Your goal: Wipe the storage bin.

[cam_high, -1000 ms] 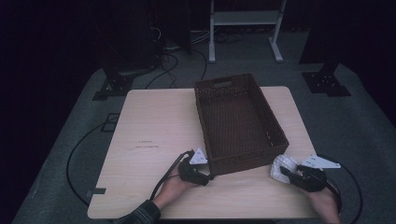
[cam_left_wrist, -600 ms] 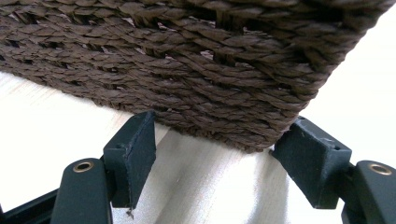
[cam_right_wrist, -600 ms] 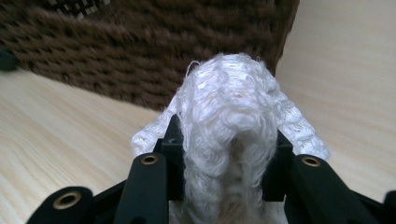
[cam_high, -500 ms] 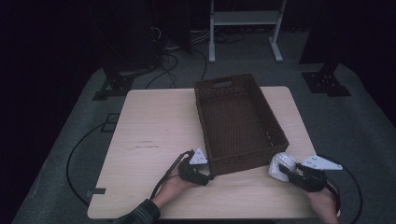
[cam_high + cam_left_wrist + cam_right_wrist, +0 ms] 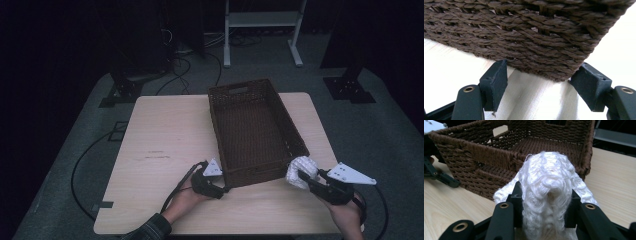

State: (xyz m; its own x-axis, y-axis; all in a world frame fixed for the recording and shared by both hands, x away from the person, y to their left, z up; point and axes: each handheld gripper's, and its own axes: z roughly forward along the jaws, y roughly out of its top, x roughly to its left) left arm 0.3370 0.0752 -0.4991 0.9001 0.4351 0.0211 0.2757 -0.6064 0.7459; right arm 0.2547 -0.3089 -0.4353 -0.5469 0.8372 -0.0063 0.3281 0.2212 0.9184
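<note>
The fluffy white knitted cloth [image 5: 301,171] sits clamped between the jaws of your right hand-held gripper [image 5: 306,181], raised just off the pale wooden surface [image 5: 165,135] at the near right corner of the dark brown woven rectangular basket [image 5: 256,131].

Going left to right: the left half of the surface is bare, with open room out to its left and far edges. Your left hand-held gripper [image 5: 221,191] rests at the basket's near left corner, jaws parted on either side of that corner. The basket's inside is open. To the right of the cloth only a narrow strip of surface runs to the edge.

You have one basket, one cloth, two hand-held grippers.

The left gripper view brings up the basket's woven corner [image 5: 554,42] between the two pads, seemingly touching them. The right gripper view gives you the cloth [image 5: 546,192] bulging up between the jaws, with the basket's cut-out handles [image 5: 499,131] and your left hand-held gripper [image 5: 447,180] beyond.
</note>
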